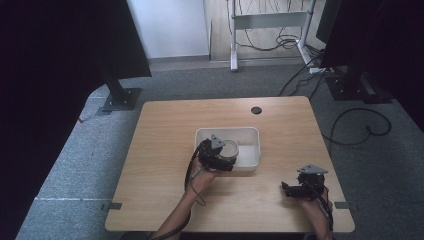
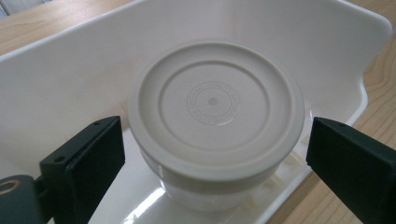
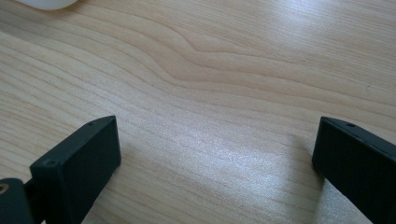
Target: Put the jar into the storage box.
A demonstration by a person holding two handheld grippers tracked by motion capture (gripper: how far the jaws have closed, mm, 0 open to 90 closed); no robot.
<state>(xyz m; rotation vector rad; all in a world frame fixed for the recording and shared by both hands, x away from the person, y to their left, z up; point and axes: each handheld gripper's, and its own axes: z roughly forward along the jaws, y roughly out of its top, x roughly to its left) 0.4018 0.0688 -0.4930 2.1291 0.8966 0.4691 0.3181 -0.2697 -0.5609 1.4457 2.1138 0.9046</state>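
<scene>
Tub [image 2: 215, 126], round, off-white plastic, lid on; lid shows raised concentric rings and faint embossed lettering around a centre dot. Body below the lid rim looks slightly paler and glossy. It stands upright inside a white rectangular tray [image 2: 70, 79], near the tray's wall on the left tool's side. Left tool [image 2: 215, 154] is spread wide, one jaw on each side of the tub, both just beside the lid rim with a slim gap showing; not pinching. In the high view the left tool [image 1: 216, 155] hangs over the tray [image 1: 250, 145], the tub [image 1: 230, 148] just ahead of it. Right tool [image 3: 215, 163] is also spread, holding nothing, jaws low over bare wooden surface [image 3: 210, 70]. In the high view the right tool [image 1: 302, 187] sits well apart from the tray.
</scene>
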